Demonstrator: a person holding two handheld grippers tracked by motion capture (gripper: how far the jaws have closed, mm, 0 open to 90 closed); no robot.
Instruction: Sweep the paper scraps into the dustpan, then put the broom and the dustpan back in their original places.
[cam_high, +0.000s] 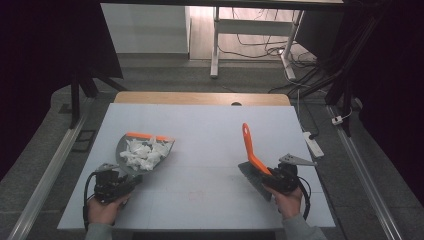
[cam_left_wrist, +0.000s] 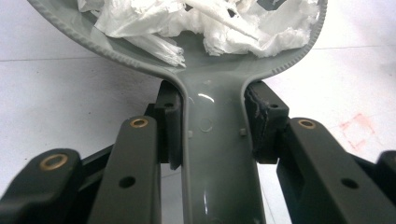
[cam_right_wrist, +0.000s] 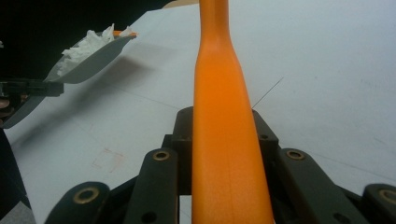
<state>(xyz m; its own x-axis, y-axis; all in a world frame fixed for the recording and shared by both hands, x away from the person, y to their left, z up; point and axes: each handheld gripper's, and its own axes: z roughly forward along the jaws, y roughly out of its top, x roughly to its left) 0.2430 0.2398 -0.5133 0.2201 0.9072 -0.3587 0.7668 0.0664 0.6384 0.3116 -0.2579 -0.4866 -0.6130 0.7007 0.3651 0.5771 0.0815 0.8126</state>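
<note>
The dustpan (cam_high: 145, 150), heaped with crumpled paper (cam_high: 142, 152) and raised over the desk (cam_high: 210, 130), sits clamped by its handle in our left tongs (cam_high: 112, 182), while our right tongs (cam_high: 280, 177) pinch the orange-handled brush (cam_high: 248, 145), so any tilt could spill scraps.

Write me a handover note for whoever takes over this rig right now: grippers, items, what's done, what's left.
Left gripper: shut on the grey dustpan's handle, pan raised off the table.
Right gripper: shut on the brush's orange handle, grey head by the gripper, handle pointing away from the person.
Items: white crumpled paper scraps all sit in the pan.
Done: the sweeping, judging by the loaded pan.
Left: probably emptying the pan and setting both tools down; no bin is in view.
</note>
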